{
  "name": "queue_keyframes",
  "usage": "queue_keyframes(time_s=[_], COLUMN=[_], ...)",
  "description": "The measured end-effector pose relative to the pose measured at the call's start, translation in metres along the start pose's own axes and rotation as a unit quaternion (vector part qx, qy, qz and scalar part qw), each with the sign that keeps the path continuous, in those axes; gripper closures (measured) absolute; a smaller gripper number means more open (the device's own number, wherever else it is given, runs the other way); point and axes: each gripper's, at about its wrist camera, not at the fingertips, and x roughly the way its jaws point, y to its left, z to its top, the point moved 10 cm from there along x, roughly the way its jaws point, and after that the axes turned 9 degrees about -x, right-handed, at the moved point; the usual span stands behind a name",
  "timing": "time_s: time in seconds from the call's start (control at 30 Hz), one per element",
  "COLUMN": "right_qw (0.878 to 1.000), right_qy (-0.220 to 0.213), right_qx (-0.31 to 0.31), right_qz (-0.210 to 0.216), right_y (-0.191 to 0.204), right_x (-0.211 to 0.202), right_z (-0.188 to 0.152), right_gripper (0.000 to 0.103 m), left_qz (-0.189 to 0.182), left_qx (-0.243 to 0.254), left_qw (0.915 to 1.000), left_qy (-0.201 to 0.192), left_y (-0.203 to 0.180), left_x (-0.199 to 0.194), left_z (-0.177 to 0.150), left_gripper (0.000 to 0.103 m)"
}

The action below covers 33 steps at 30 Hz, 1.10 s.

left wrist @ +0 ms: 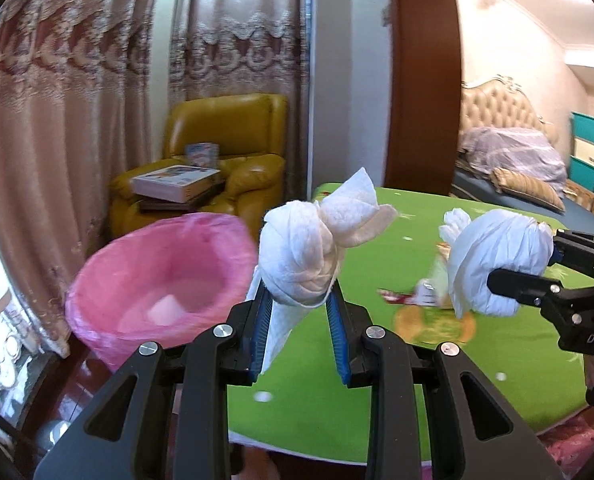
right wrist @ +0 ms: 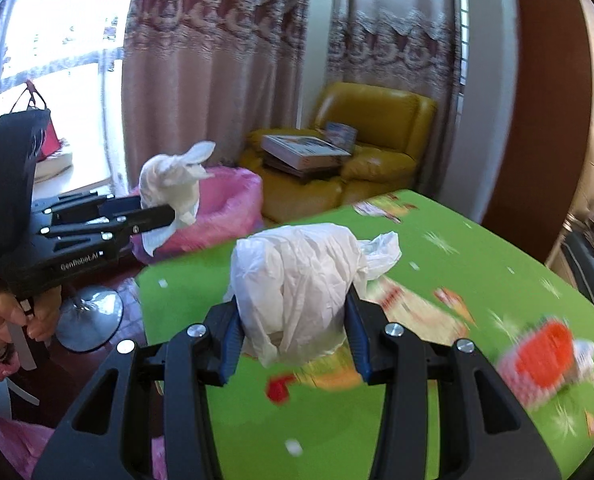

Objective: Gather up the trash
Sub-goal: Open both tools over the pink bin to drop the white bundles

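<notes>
Paper is all the left gripper [left wrist: 299,300] has clamped between its blue pads: a knotted tissue wad [left wrist: 309,248] whose loose tail hangs below the pinch, so it could tear or slip out short of the pink-lined bin [left wrist: 161,276], which sits ahead and to that gripper's left, off the green table's [left wrist: 509,356] edge. The right gripper [right wrist: 293,320] is closed partway on a crumpled white plastic bag [right wrist: 297,280], springy enough to squirm free. Both grippers tilt downward above the table, the right one beside the left's right flank, and wrappers [left wrist: 413,298] lie below them.
</notes>
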Motion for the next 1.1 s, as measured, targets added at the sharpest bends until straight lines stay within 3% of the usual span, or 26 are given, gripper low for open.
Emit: queue_keyframes(time_s=[0.33, 0.63, 0.83, 0.93, 1.0, 1.1], right_qw=[0.997, 0.992, 0.986, 0.981, 0.978, 0.981], right_qy=[-0.017, -0.024, -0.016, -0.005, 0.013, 0.006], right_qx=[-0.041, -0.091, -0.127, -0.143, -0.152, -0.136], right_qz=[0.063, 0.088, 0.108, 0.128, 0.14, 0.141], right_y=[0.04, 0.072, 0.101, 0.119, 0.128, 0.124], right_x=[0.066, 0.117, 0.149, 0.165, 0.173, 0.164], right_z=[0.059, 0.099, 0.111, 0.109, 0.104, 0.101], right_gripper=[0.06, 0.06, 0.059, 0.054, 0.031, 0.028], left_qz=[0.052, 0.068, 0.064, 0.061, 0.066, 0.087], left_qx=[-0.028, -0.069, -0.087, -0.088, -0.086, -0.09], left_qw=[0.9982, 0.9948, 0.9936, 0.9936, 0.9934, 0.9912], left_qy=[0.009, 0.033, 0.034, 0.035, 0.038, 0.042], left_y=[0.085, 0.158, 0.185, 0.19, 0.195, 0.202], left_x=[0.021, 0.057, 0.072, 0.08, 0.085, 0.085], left_z=[0.026, 0.046, 0.059, 0.066, 0.071, 0.072], left_gripper=[0.076, 0.076, 0.076, 0.076, 0.076, 0.075])
